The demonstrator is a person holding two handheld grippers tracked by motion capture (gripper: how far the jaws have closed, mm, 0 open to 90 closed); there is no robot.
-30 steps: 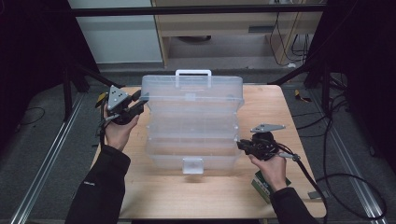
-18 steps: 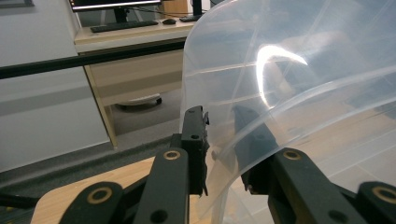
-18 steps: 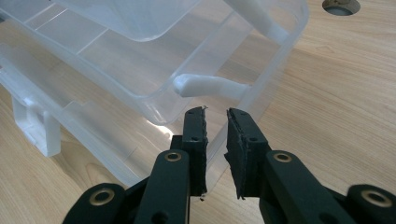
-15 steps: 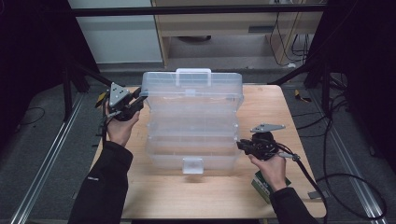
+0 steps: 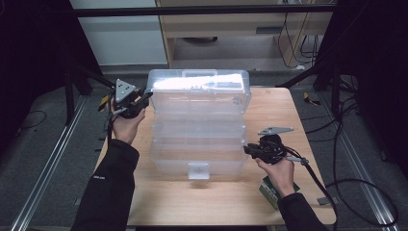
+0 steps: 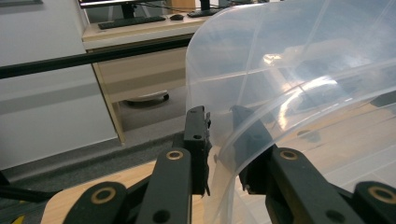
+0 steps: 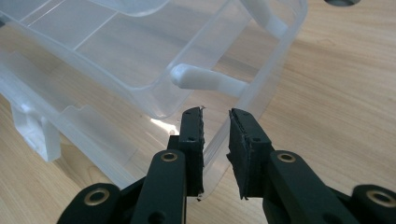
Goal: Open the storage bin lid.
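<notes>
1. A clear plastic organiser box (image 5: 197, 125) sits mid-table (image 5: 288, 110), tiers spread open.
2. The left gripper (image 5: 144, 98), jaws just closing, straddles the lid's (image 6: 289, 70) edge; whether it is clamped is unclear.
3. The right gripper (image 5: 248, 150) straddles the base wall (image 7: 243, 112), jaws slightly apart.

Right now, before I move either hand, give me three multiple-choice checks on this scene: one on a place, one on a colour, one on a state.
1. Where is the left gripper?
A. at the clear box's far left corner
B. at its front latch
C. on the floor

2. What colour is the small carton by the right hand?
A. red
B. green
C. blue

3. How do the right gripper's fingers stand at the clear box?
A. straddling its right wall
B. clamped on the latch
C. far from the box

Answers:
1 A, the high view shows it beside that corner.
2 B, green print shows below the hand.
3 A, the right gripper view shows the wall's edge between them.
</notes>
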